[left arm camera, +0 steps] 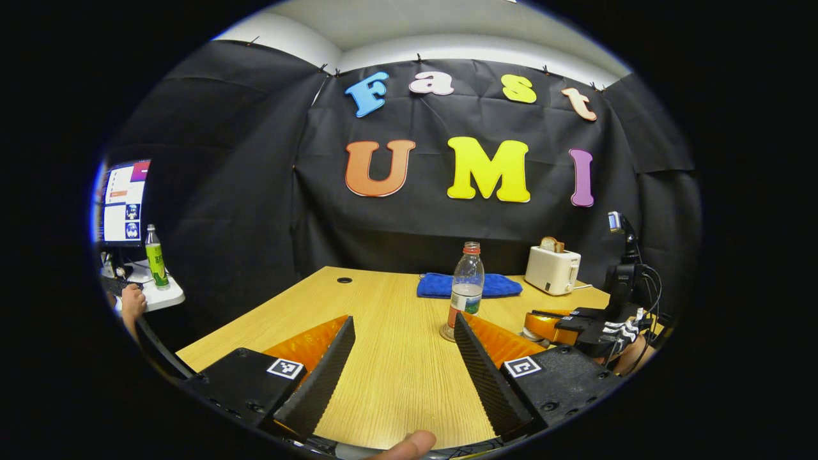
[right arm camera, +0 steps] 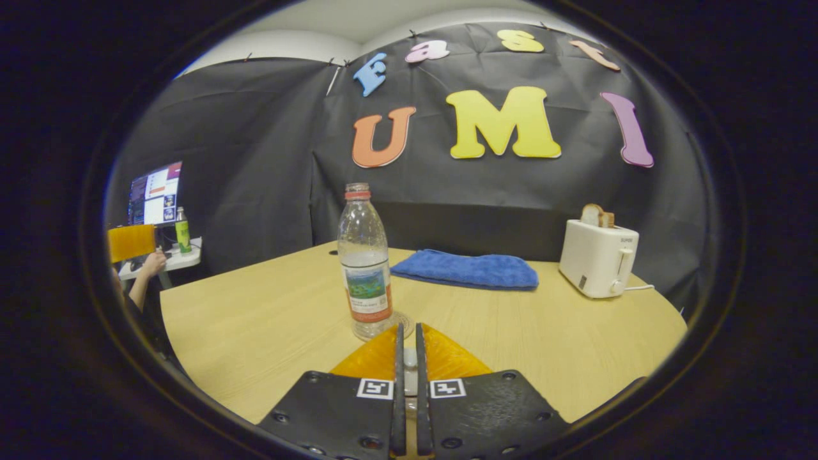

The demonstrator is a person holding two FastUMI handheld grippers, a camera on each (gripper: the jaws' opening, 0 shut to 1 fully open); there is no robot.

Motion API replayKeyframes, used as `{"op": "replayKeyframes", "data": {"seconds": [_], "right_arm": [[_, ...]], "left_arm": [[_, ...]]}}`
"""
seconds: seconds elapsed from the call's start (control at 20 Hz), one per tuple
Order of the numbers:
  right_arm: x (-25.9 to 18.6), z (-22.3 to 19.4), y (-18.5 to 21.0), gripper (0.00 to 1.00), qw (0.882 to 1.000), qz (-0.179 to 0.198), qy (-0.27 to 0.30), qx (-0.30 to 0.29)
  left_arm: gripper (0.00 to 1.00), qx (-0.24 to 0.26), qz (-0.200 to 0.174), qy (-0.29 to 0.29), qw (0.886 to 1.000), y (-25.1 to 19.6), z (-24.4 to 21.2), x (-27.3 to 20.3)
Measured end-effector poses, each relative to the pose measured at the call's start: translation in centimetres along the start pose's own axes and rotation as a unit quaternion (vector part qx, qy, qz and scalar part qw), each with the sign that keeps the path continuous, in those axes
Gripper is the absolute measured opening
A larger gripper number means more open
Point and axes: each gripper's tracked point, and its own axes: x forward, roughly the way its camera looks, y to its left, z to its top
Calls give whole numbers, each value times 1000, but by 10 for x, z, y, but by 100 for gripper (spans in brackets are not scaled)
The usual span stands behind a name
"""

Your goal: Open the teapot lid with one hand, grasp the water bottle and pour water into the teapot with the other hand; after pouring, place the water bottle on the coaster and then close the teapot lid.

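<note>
Now, water bottle (left arm camera: 466, 287) upright on coaster (left arm camera: 447, 333), left gripper (left arm camera: 402, 354) wide open, right gripper (right arm camera: 407, 348) nearly closed on sth small, unclear.

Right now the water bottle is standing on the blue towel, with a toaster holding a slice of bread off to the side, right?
Not quite. The water bottle stands upright on a round coaster on the bare wooden table, not on the blue towel, which lies folded farther back. The right gripper view shows this. The toaster with its slice of bread is indeed off to the side.
</note>
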Motion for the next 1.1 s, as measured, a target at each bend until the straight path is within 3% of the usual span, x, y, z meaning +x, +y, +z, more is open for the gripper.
{"op": "replayKeyframes", "data": {"seconds": [0.4, 0.5, 0.55, 0.6, 0.65, 0.9, 1.1], "right_arm": [[-11, 8, -9, 9, 1000, -12, -12, 11], [-17, 11, -13, 29, 1000, -20, -15, 11], [-20, 14, -14, 46, 1000, -24, -17, 11], [-24, 16, -15, 54, 999, -26, -18, 13], [-27, 16, -18, 69, 999, -31, -19, 15], [-52, 22, -46, 97, 996, -84, -16, 18], [-84, 22, -69, 95, 991, -131, -8, 19]], "left_arm": [[98, 6, 1, 6, 1000, 1, -3, 1], [98, 10, 2, 8, 1000, 0, -5, 2], [98, 13, 0, 10, 1000, -1, -6, 2], [98, 16, 3, 12, 1000, 0, -6, 2], [98, 16, 6, 13, 1000, 2, -6, 1], [98, 13, 10, 13, 1000, 4, -5, 1], [98, 13, 9, 15, 1000, -2, -5, 1]]}}
